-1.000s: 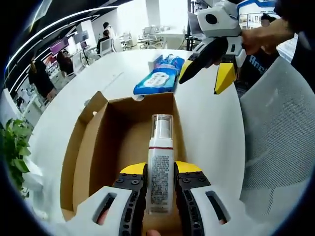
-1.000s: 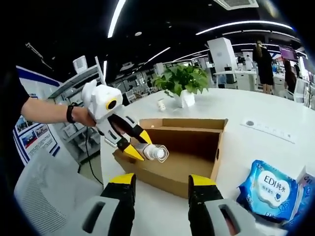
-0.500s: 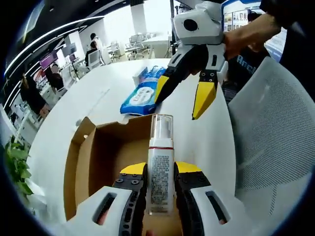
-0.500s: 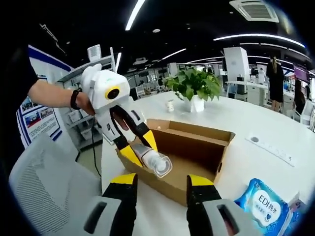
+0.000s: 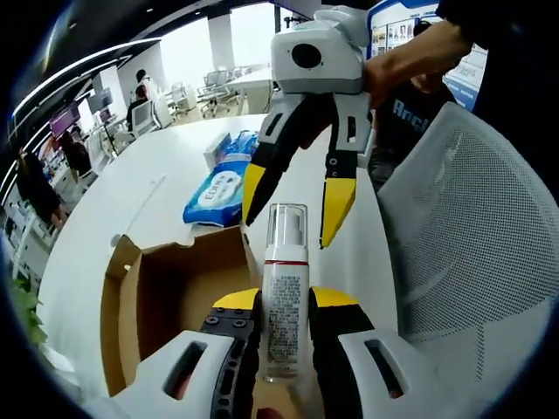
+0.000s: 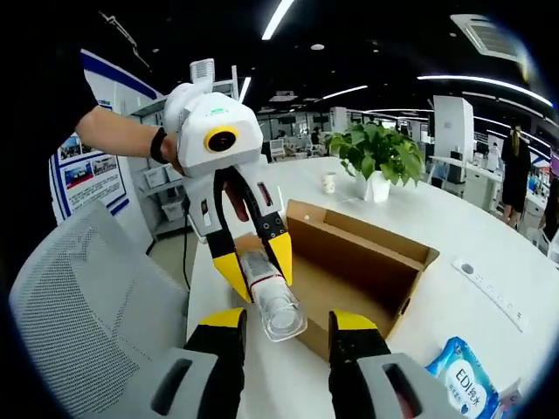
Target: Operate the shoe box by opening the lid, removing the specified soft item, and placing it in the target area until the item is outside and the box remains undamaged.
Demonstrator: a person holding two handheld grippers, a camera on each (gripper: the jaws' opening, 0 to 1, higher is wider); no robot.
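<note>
Bottle lifted out of box; handover pending.

Left tool [image 5: 286,316] is clamped on the pump bottle [image 5: 284,288], now raised clear of the open shoe box [image 5: 166,288], where earlier it hung over the interior. Right tool [image 5: 293,196], jaws spread and empty, has closed in around the cap. White surface [image 5: 131,201] carries a wipes pack [image 5: 218,188] and potted plant [image 6: 380,157]; open-plan office behind.

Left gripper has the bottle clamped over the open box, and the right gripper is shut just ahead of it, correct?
Not quite: the right gripper is open, its yellow tips spread beside the bottle, as the left gripper view shows. The left gripper does clamp it over the open box.
</note>
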